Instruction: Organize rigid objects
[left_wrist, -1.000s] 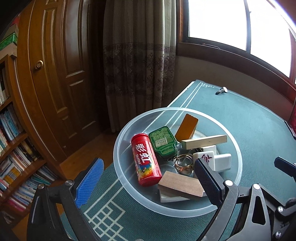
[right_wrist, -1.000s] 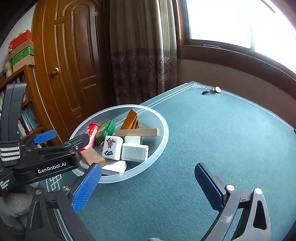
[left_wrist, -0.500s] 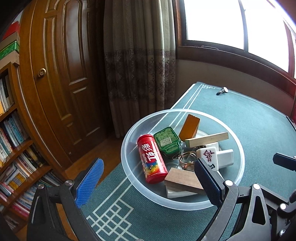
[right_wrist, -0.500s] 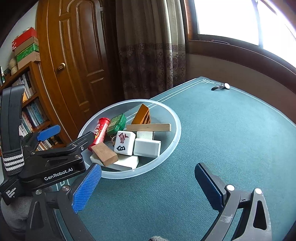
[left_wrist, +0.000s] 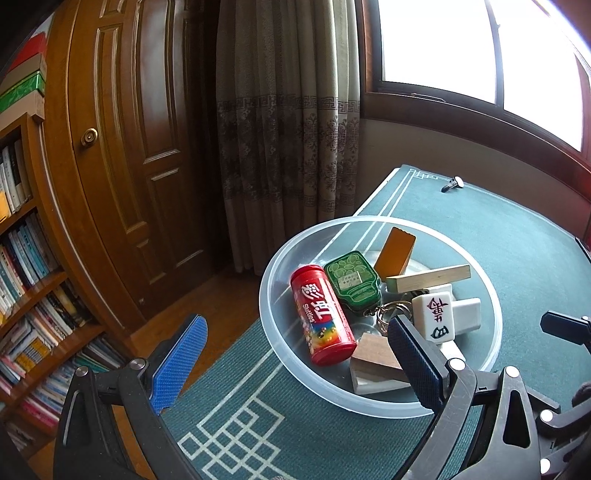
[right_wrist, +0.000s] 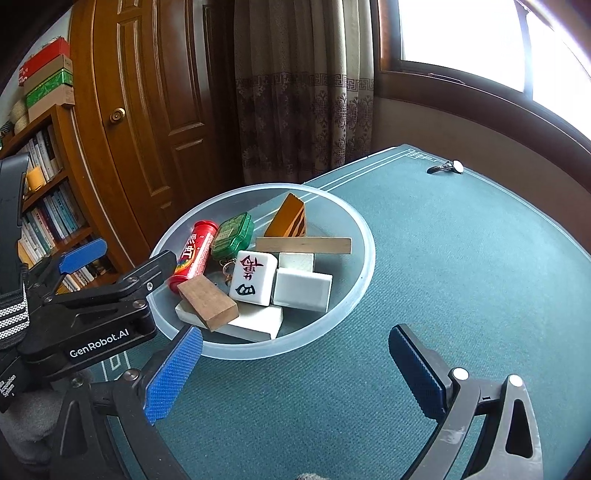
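Note:
A clear plastic bowl (left_wrist: 284, 354) (right_wrist: 364, 273) stands near the left end of the green table. It holds a red candy tube (left_wrist: 319, 319) (right_wrist: 192, 254), a green tin on a key ring (left_wrist: 352, 282) (right_wrist: 232, 236), an orange block (left_wrist: 395, 253) (right_wrist: 288, 221), a pale wood stick (left_wrist: 428, 278) (right_wrist: 303, 245), a brown wood block (left_wrist: 373, 356) (right_wrist: 207, 301) and big white mahjong tiles (left_wrist: 434, 317) (right_wrist: 253, 282). My left gripper (left_wrist: 295, 363) hangs open at the bowl's near rim, empty. My right gripper (right_wrist: 295, 371) is open and empty over the mat just right of the bowl.
A small dark metal piece (left_wrist: 452, 184) (right_wrist: 445, 168) lies at the table's far corner. Left of the table are a wooden door (left_wrist: 122, 147), a curtain (left_wrist: 288, 129) and a bookshelf (left_wrist: 29, 266). Green mat (right_wrist: 461, 277) stretches right of the bowl.
Both grippers have drawn back and shifted a little, so the bowl sits further right in the left view and larger in the right view. Bowl contents have not moved.

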